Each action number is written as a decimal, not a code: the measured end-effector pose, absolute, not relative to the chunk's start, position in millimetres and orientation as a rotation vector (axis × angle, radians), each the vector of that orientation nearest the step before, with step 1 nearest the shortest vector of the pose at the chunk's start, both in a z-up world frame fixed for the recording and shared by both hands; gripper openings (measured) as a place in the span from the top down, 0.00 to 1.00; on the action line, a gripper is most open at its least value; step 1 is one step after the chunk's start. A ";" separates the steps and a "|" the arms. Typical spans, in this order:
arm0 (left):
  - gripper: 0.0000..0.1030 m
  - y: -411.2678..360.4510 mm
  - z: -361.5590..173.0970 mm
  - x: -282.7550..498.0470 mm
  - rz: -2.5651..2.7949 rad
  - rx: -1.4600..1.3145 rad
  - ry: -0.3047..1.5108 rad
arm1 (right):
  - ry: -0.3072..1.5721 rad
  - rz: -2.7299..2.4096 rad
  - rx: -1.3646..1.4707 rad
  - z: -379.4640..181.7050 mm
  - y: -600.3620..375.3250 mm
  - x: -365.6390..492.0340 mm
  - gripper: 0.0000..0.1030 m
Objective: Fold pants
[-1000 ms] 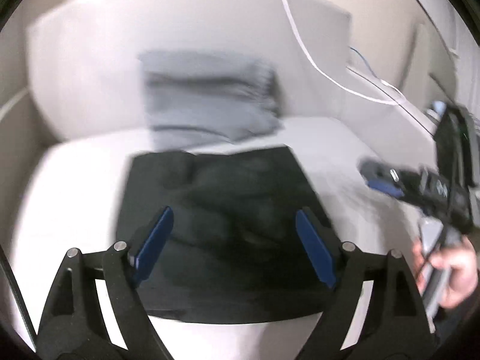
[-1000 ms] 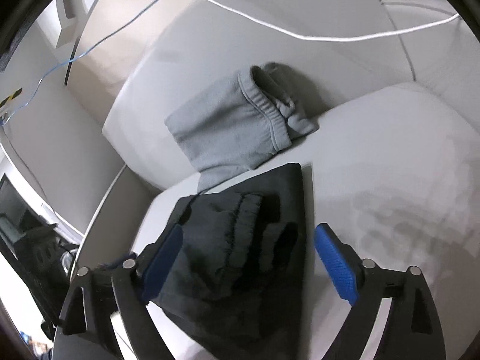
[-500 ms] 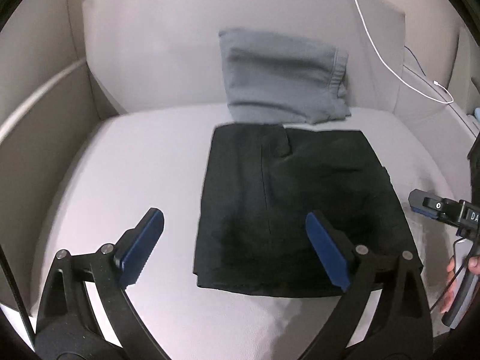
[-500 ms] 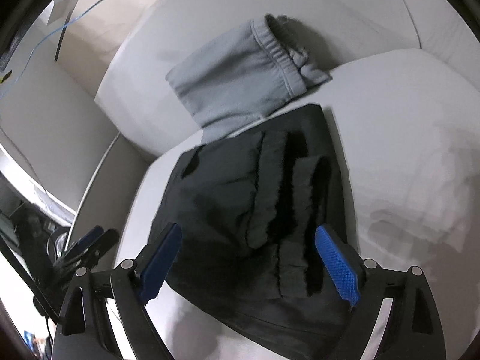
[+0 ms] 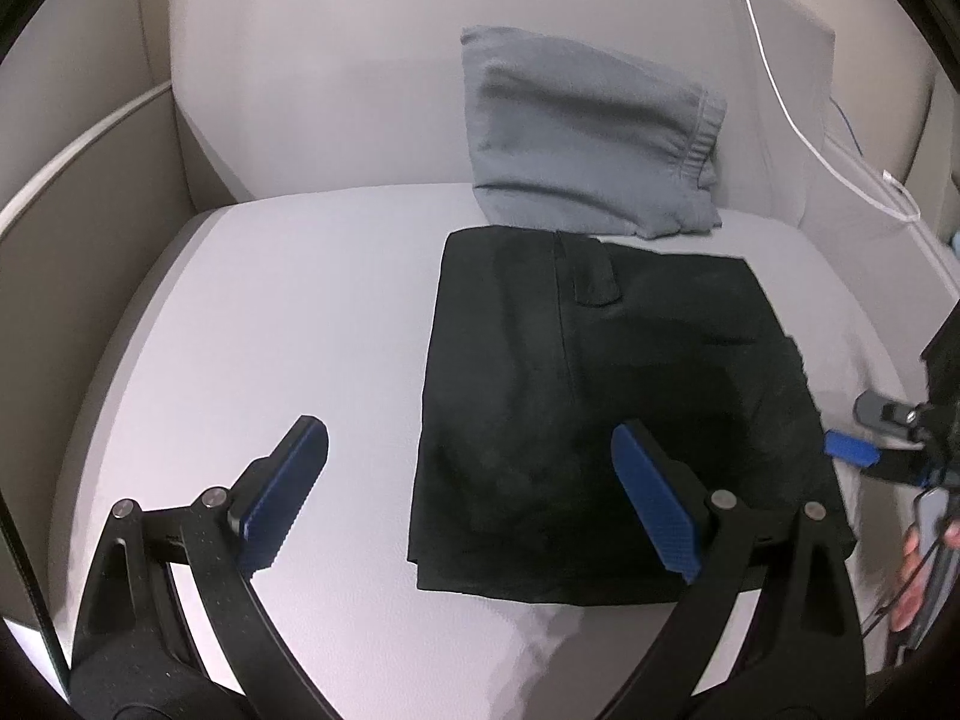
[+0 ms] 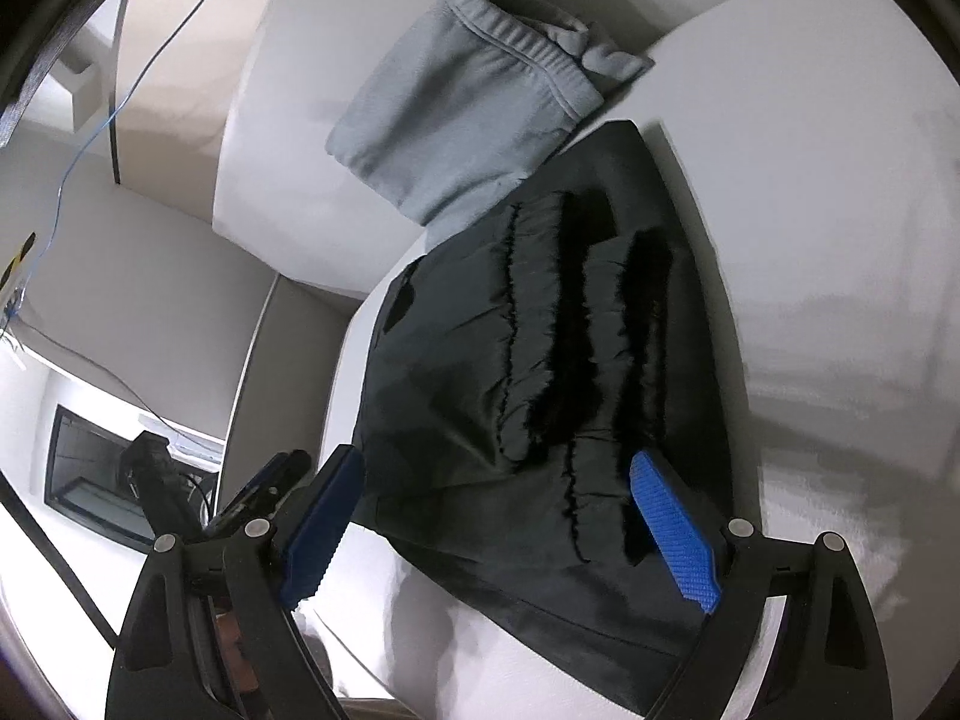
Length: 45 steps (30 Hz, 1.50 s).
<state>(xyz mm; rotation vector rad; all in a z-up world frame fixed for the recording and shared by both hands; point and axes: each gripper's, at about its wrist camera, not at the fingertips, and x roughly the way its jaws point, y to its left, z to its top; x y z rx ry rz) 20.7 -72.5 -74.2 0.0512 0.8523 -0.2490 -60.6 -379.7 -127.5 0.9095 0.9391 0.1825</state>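
Black pants (image 5: 600,408) lie folded into a flat rectangle on the pale sofa seat (image 5: 270,330). My left gripper (image 5: 468,450) hovers open above their near left edge: one pad is over bare cushion, the other over the cloth. In the right wrist view the same black pants (image 6: 540,390) show their gathered waistband folds. There my right gripper (image 6: 498,468) stands open over their near end, nothing pressed between its pads. The right gripper (image 5: 864,450) also shows at the left view's right edge, off the pants' right side.
Folded grey sweatpants (image 5: 588,138) lean on the backrest (image 5: 312,90) just behind the black ones. A white cable (image 5: 798,126) hangs at the right. The armrest (image 5: 72,228) bounds the left side. A hand (image 5: 918,588) is at the right edge. A dark screen (image 6: 84,480) sits beyond the sofa.
The left gripper swung left, so the pants now lie right of its centre, and its jaws widened. The right gripper sank closer to the pants and rolled.
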 end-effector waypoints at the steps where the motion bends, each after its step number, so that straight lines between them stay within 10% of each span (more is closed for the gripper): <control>1: 0.08 -72.0 -73.4 20.3 -0.251 0.043 0.852 | 0.939 0.182 0.919 -128.5 -380.1 -60.3 0.10; 13: 0.08 -77.4 -68.1 17.9 -0.262 0.042 0.846 | 0.921 0.281 1.073 -138.4 -370.2 -43.1 0.20; 24: 0.08 -84.1 -70.4 17.0 -0.269 0.057 0.850 | 0.816 0.203 0.965 -153.6 -376.5 -32.3 0.84; 36: 0.09 -82.6 -80.3 27.0 -0.297 0.070 0.870 | 0.748 0.238 0.722 -90.0 -349.8 -74.6 0.88; 40: 0.40 -78.0 -90.4 36.1 -0.361 0.028 0.929 | 0.779 0.215 0.721 -98.4 -342.8 -88.6 0.89; 45: 0.48 -67.5 -99.5 45.2 -0.367 -0.005 0.970 | 0.868 0.173 0.708 -126.5 -342.8 -89.1 0.89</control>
